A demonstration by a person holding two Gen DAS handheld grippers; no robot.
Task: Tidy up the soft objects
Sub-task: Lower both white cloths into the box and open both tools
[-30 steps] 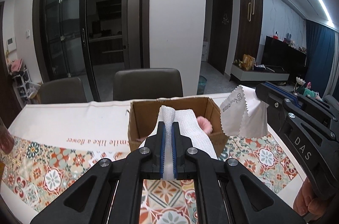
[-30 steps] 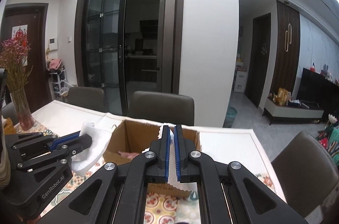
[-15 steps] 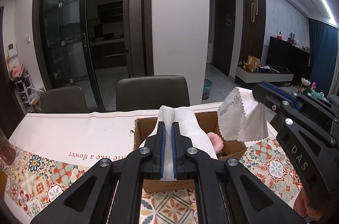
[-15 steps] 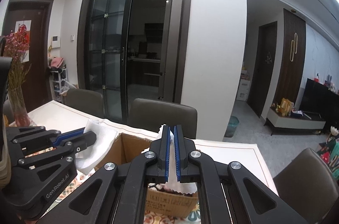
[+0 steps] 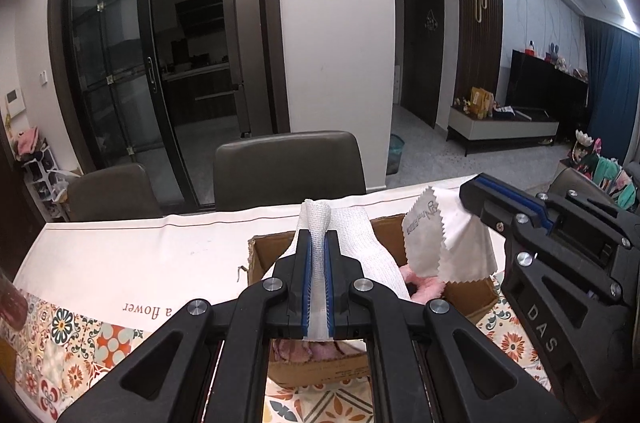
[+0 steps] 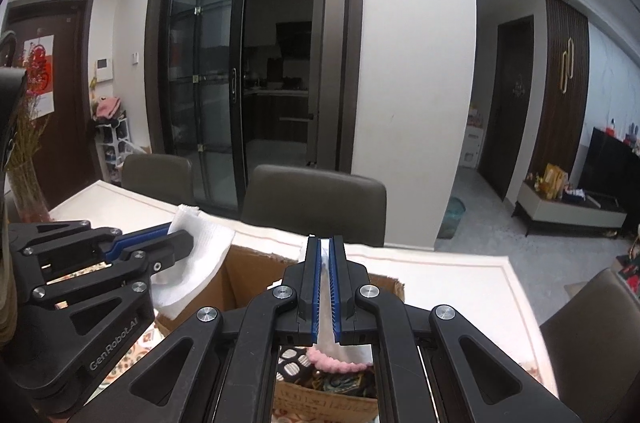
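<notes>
While pinched in closed jaws, white cloth (image 5: 320, 263), grey cloth (image 6: 326, 303), seemingly over cardboard box (image 5: 472, 297)

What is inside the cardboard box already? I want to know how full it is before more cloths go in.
The cardboard box holds a fluffy pink item and some dark patterned fabric. The claws and the cloths they hold cover much of the inside, so its fullness is unclear.

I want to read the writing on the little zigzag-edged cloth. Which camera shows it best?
The left wrist view: there the zigzag-edged cloth hangs open from the right tool above the cardboard box, printed side showing. The right wrist view shows only a thin white strip pinched between that tool's fingers.
</notes>
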